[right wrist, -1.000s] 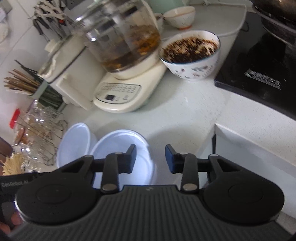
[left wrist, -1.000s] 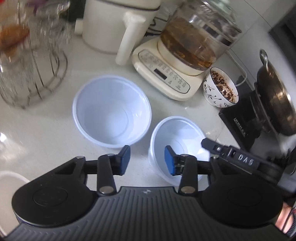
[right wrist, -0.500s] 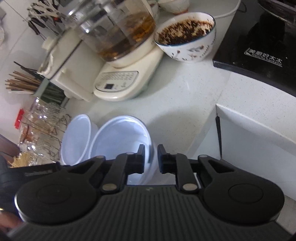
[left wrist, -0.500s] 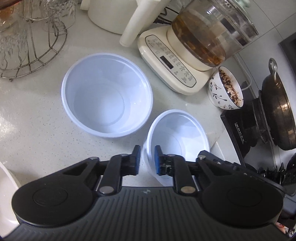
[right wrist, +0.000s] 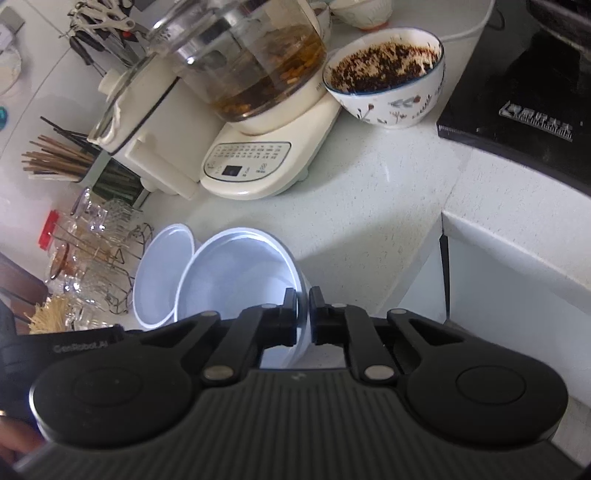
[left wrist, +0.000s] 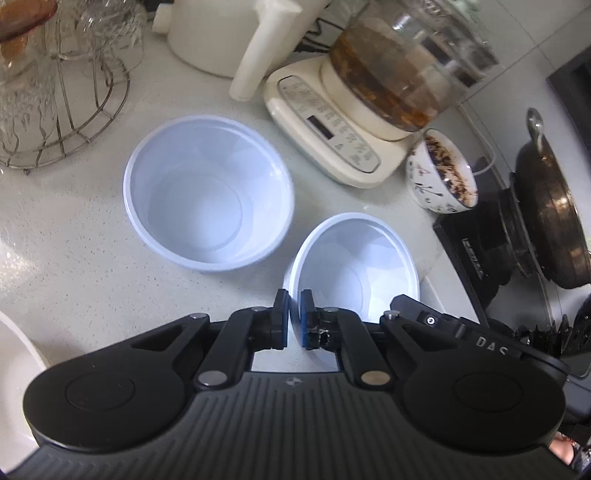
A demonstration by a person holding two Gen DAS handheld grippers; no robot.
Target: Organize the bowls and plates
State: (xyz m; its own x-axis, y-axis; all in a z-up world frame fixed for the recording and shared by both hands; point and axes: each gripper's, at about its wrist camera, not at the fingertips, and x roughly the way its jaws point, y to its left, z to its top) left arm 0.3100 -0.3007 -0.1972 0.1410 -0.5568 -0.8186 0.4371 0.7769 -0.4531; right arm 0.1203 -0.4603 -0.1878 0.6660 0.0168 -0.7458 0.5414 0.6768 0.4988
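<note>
Two empty white plastic bowls stand side by side on the pale counter. The wider bowl (left wrist: 208,192) sits further left and appears in the right wrist view as the far bowl (right wrist: 162,273). Both grippers hold the nearer bowl (left wrist: 354,266) (right wrist: 236,280). My left gripper (left wrist: 294,317) is shut on its left rim, one blue pad inside the wall and one outside. My right gripper (right wrist: 303,314) is shut on its right rim in the same way. The right gripper's body (left wrist: 480,336) shows beside the bowl in the left wrist view.
Behind the bowls stand a cream kettle base with a glass pot (left wrist: 332,122), a patterned bowl of dark bits (left wrist: 439,173) and a white jug (left wrist: 221,33). A wire rack of glasses (left wrist: 55,92) is far left, a black hob with a wok (left wrist: 546,221) right, a plate edge (left wrist: 14,369) near left.
Both grippers' jaws have closed from clearly apart to pinching the nearer bowl's rim, left side and right side. Neither bowl has moved on the counter.
</note>
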